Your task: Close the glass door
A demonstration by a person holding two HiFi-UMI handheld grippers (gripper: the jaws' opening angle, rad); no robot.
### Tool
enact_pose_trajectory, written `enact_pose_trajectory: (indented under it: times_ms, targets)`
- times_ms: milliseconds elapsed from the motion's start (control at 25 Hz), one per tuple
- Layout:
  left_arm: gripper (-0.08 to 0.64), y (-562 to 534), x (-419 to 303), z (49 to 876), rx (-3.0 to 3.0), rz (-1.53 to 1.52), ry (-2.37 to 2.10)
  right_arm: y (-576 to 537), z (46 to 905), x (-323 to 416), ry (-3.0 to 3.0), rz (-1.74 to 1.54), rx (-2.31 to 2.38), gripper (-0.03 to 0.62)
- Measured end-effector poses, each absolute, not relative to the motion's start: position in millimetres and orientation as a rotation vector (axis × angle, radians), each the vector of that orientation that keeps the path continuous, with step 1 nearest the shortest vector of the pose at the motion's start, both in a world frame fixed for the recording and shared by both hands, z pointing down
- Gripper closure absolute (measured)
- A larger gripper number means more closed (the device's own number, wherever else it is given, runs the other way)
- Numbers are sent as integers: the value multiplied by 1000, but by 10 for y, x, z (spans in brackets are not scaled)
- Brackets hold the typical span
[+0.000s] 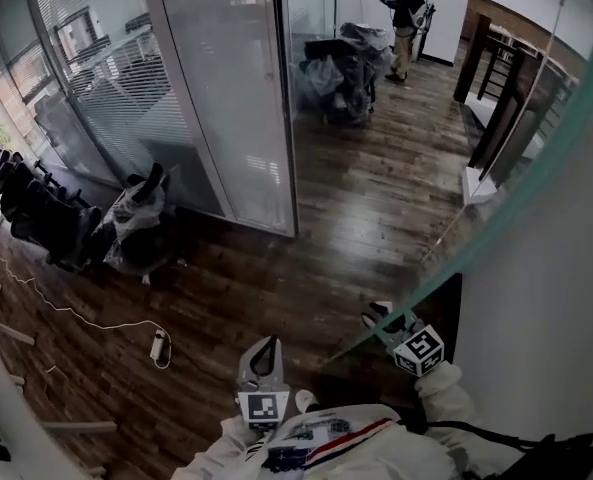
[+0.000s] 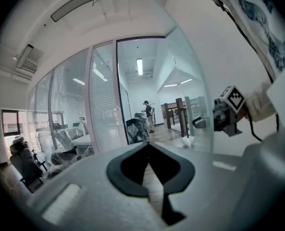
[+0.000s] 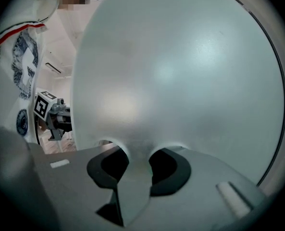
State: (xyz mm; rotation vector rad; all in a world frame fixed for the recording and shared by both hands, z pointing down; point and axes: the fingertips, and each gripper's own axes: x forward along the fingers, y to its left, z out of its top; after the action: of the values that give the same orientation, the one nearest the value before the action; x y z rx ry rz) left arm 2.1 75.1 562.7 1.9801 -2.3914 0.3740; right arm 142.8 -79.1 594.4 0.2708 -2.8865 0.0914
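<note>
Right tongs clamped on glass door edge; left tongs closed, empty; open floor ahead.

Head view steeply down; right gripper view against glass door (shared).
</note>
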Motion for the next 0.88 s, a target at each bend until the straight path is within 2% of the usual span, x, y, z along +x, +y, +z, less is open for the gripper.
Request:
enact_pose_trajectory:
  times_ms: [560, 880]
  targets:
    - [557, 1050, -701, 5806, 1699, 433, -2487, -1327, 5894, 420, -2894, 133, 424, 476]
    - [557, 671, -1419, 5745, 1628, 480, -2546, -1683, 6014, -161, -2881, 143, 492, 479]
